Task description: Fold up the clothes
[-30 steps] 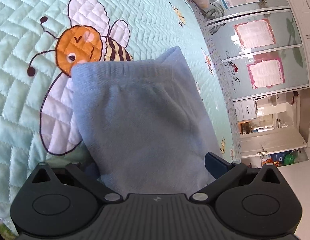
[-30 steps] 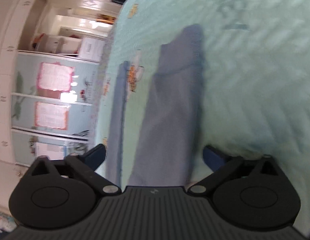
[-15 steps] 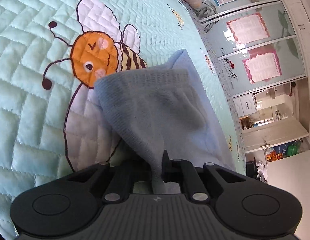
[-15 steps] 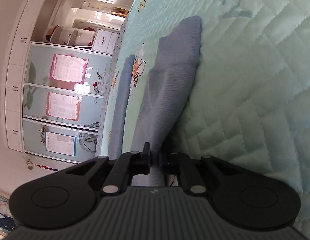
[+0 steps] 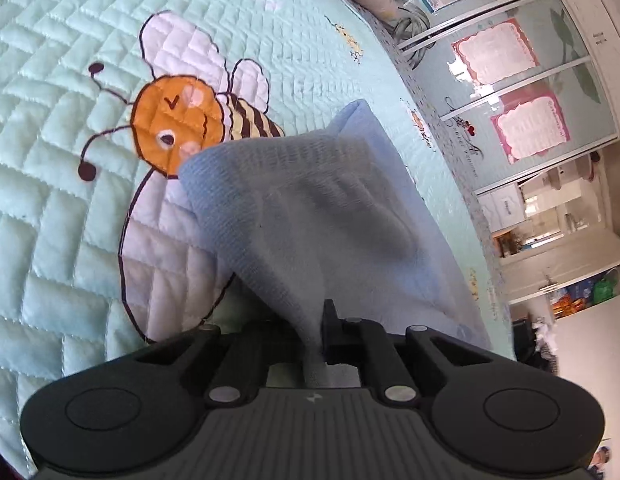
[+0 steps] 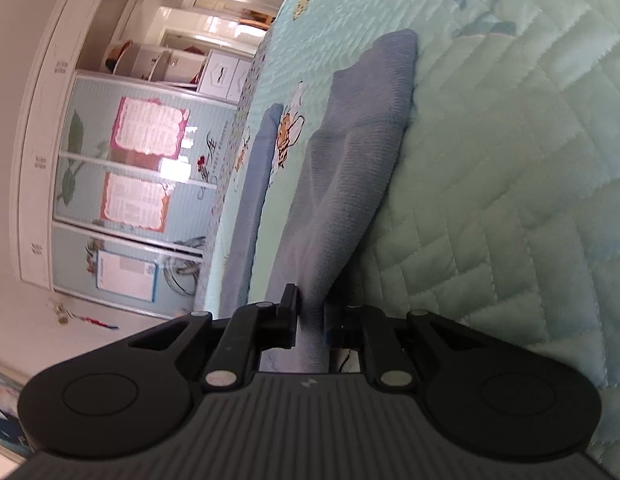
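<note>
Both grippers clamped on the blue garment [image 5: 310,216]: left gripper [image 5: 315,340] and right gripper [image 6: 310,320] each pinch an edge, cloth tenting off the bed quilt [image 5: 50,160]. Lift-and-fold step underway; next: carry both edges over evenly

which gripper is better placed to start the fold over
Probably left. The left gripper is shut on the blue garment, already raised off the quilt. The right gripper is also shut on cloth that trails flatter.
</note>
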The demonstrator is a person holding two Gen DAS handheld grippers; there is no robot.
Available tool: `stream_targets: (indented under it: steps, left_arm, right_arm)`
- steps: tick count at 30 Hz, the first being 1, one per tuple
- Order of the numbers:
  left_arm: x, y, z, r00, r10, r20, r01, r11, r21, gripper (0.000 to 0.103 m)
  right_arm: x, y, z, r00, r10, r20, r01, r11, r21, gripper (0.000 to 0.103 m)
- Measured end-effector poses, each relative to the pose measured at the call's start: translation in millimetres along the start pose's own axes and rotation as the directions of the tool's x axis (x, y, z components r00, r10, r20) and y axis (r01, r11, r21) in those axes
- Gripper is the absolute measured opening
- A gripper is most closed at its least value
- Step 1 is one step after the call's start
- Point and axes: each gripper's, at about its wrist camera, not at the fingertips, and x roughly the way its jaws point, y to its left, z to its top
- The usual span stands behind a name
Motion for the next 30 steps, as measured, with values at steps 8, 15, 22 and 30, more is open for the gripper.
stream_targets:
  steps: [8, 15, 22, 30]
  left_arm:
    - [-19, -21, 0, 0.999, 0.041, 0.031, -0.043, 0.995, 0.088, 0.006]
    - [-59, -36, -4, 0.991, -0.081, 0.106, 0.07, 0.992, 0.101, 0.005]
    - [-59, -45, 3, 0.99, -0.107, 0.089, 0.101, 0.992, 0.073, 0.004]
    - [-48, -66, 30, 0.993, -0.114, 0.04, 0.114, 0.993, 0.019, 0.004]
  right_arm:
    - [3, 13, 0, 0.999, -0.034, 0.0, 0.034, 0.998, -0.047, 0.01]
    - [-14, 46, 1, 1.0, 0.005, 0.024, -0.003, 0.996, -0.09, 0.005]
    - [-36, 64, 8, 0.997, 0.059, 0.044, -0.056, 0.995, -0.079, 0.005]
    - [-10, 105, 25, 1.0, 0.012, -0.005, -0.012, 0.998, -0.069, 0.005]
